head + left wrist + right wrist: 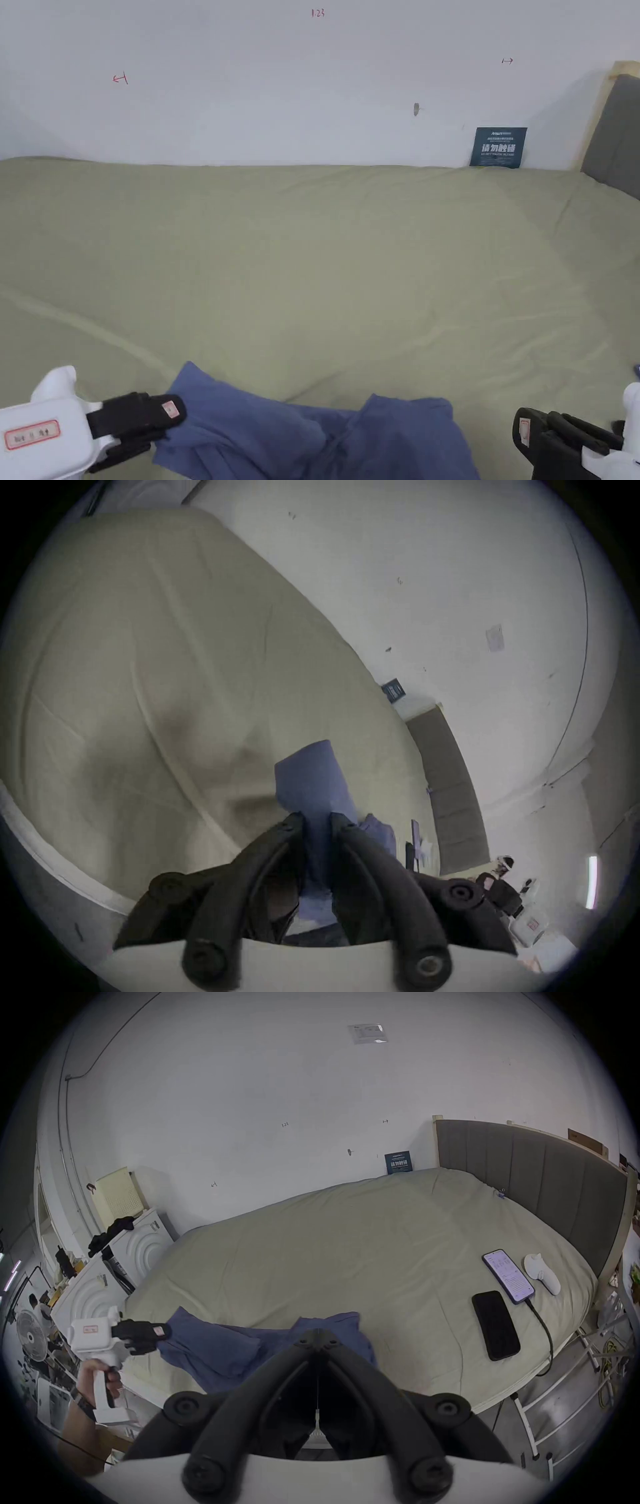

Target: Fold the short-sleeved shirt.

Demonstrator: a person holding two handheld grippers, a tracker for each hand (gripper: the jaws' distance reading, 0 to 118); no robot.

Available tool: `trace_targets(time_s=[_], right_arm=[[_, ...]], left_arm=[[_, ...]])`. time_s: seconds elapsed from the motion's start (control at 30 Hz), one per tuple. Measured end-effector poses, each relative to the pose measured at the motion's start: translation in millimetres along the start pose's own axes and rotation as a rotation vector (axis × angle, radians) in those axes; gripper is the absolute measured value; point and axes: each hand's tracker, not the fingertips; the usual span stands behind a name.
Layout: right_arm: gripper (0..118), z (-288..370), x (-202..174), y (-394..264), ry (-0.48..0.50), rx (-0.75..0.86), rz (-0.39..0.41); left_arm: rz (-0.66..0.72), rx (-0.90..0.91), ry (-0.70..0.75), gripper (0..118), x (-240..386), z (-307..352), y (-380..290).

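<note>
The bed [325,250] is my work surface, a wide stretch of olive sheet with plenty of bare room beyond the cloth. At its near edge lies the blue short-sleeved shirt [325,437], bunched and rumpled, part of it trailing toward me off the edge. It is not yet spread, so I judge the step in hand to be laying it flat before any fold.

My left gripper [164,420] is pinching a corner of the shirt; in the left gripper view the blue cloth [317,843] runs right between the two jaws, which press on it from both sides. My right gripper [317,1333] has its jaws pressed together with nothing between them, and it sits just short of the shirt's right part.

To do this well, I think I should part the right jaws and take the matching corner or hem on that side (guessing which bit is shoulder and which is hem is hard in this heap), then lift both hands evenly and carry the shirt forward onto the open sheet.

The two phones [496,1326] lie well off to the right; I'd keep the cloth away from their cable.
</note>
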Motion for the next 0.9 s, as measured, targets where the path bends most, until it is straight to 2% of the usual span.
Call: trace_targets(time_s=[0.17, 0.23, 0.37, 0.53, 0.67, 0.8, 0.83, 0.87, 0.9], right_arm=[[2, 1, 0, 2, 0.002, -0.002, 0.004], [2, 1, -1, 2, 0.002, -0.002, 0.006], [2, 0, -2, 3, -0.001, -0.007, 0.004], [2, 5, -1, 2, -0.004, -0.008, 0.003], [2, 9, 6, 0, -0.018, -0.004, -0.015], [3, 13, 12, 0, -0.036, 0.004, -0.024], [3, 14, 14, 0, -0.040, 0.006, -0.027], [3, 14, 16, 0, -0.044, 0.007, -0.030], [4, 13, 17, 0, -0.047, 0.009, -0.034]], left_arm=[[-0.004, 0.137, 0.095, 15, 34, 24, 10], [-0.129, 0.131, 0.175, 15, 59, 21, 9], [-0.322, 0.026, 0.226, 15, 111, -18, -15], [-0.438, -0.124, 0.172, 15, 160, -83, -55], [-0.486, -0.230, 0.154, 15, 183, -124, -81], [-0.405, -0.327, 0.110, 15, 184, -146, -91], [-0.371, -0.351, 0.076, 25, 181, -146, -90], [-0.337, -0.373, 0.035, 52, 180, -143, -88], [-0.298, -0.386, 0.008, 68, 179, -141, -86]])
